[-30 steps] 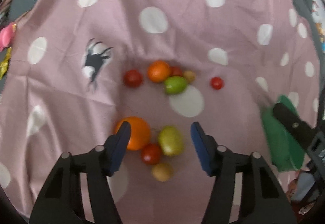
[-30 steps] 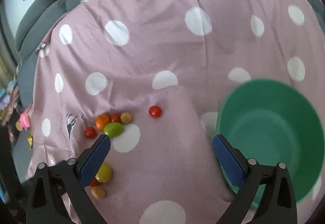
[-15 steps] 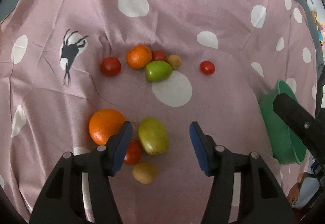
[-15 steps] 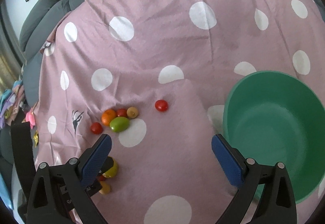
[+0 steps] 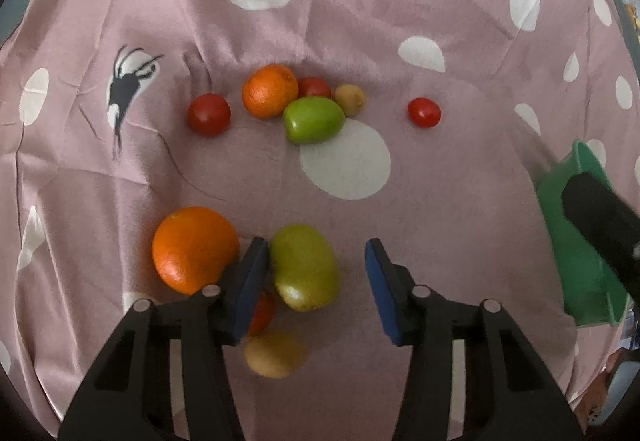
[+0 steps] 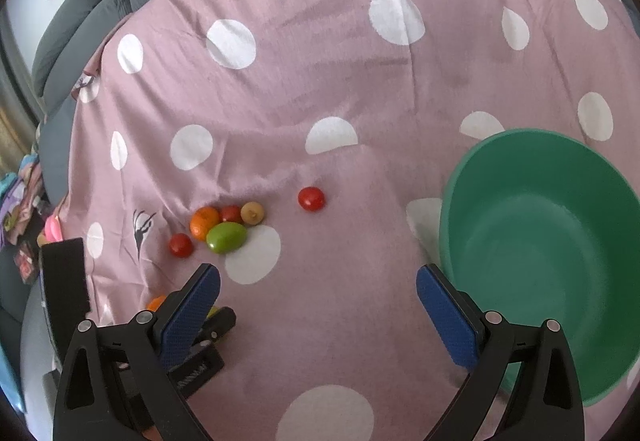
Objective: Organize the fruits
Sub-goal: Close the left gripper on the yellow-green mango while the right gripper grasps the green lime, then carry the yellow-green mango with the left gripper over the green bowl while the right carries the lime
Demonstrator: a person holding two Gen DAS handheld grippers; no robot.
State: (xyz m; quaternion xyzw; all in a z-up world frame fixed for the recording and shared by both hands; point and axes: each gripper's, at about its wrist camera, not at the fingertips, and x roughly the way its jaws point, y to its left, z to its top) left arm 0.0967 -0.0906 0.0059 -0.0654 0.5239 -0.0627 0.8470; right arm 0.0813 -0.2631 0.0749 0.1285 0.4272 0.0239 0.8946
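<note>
Fruits, lower centre: yellow-green fruit between spread left gripper fingers | step: reaching, judged | next: close, carry to green bowl | right gripper spread, empty.

- left gripper: black angular plastic arms, silver round screws, blue flat pads
- right gripper: same black frame, blue textured pads

Both wrist views look down, sharing the fruits and bowl.
</note>
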